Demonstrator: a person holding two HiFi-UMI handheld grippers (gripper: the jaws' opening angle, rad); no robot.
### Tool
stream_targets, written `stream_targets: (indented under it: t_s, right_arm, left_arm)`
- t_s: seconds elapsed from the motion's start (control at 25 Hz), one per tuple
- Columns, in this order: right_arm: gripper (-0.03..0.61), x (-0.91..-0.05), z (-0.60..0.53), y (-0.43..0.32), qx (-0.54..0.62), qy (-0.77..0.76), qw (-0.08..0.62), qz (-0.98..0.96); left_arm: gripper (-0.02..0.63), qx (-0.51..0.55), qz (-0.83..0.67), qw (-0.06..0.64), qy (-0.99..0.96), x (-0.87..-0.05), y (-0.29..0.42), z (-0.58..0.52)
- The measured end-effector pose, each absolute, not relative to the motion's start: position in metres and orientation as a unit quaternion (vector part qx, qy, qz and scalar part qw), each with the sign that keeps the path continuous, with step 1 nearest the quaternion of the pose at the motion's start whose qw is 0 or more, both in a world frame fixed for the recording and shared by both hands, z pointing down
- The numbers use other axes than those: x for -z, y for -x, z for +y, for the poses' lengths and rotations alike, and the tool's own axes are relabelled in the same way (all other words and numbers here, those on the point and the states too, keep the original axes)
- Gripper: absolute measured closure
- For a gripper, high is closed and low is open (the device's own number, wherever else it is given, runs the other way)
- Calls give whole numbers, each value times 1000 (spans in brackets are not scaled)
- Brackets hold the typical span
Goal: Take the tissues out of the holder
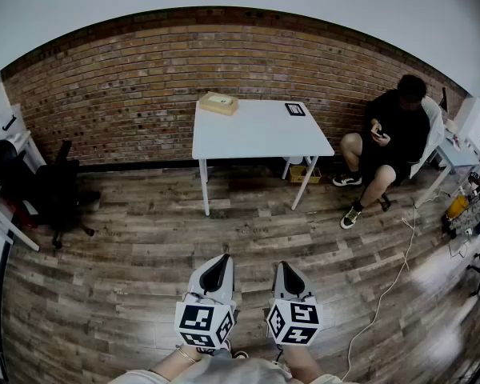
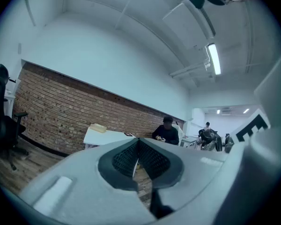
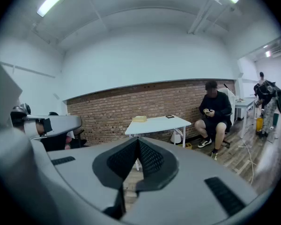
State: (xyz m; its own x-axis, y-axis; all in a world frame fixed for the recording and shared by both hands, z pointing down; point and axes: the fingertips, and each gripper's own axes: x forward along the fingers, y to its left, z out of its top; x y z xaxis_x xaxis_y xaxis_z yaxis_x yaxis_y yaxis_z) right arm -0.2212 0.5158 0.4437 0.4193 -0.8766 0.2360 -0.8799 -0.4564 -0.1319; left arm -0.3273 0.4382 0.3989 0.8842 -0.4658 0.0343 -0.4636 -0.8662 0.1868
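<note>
Red-brown brick wall (image 1: pixel 144 78) runs across the far side of the room, and a white desk (image 1: pixel 260 134) stands in front of it on a wood-plank floor (image 1: pixel 128 278). The tissue holder (image 1: pixel 218 103), a pale wooden box, sits on the desk's far left corner, with something light showing in its top opening. A small dark flat thing (image 1: pixel 295 109) lies near the far right corner, well apart from the holder. Both grippers are held low and near, well short of the desk, side by side and pointing toward it. The left gripper (image 1: pixel 221 262) has its jaws pressed together at the tips with nothing between them. The right gripper (image 1: pixel 284 266) is likewise closed and empty, its ribbed black pads (image 3: pixel 150 159) meeting along a thin line. Each carries its marker cube at the near end, just above the person's forearms. To the right of the desk a person in dark clothes (image 1: pixel 392 134) sits on a chair, bent over a small device held in both hands. A black office chair (image 1: pixel 60 186) stands at the far left by the wall. A white cable (image 1: pixel 384 290) trails across the floor on the right.
</note>
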Motion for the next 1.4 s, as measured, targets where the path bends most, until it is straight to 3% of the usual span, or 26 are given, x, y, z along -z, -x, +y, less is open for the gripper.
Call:
stream_targets:
  t_s: [0.84,1.4]
  right_arm:
    - [572,-448,465,215,-139,-855,-10,-500]
    - [572,-464,411,169,-155,-847,3,-508]
  left_arm:
    - [604,-6,-236,93,-967,-408,328,375]
    - [604,-15,-251,108,-962,-420,288,318]
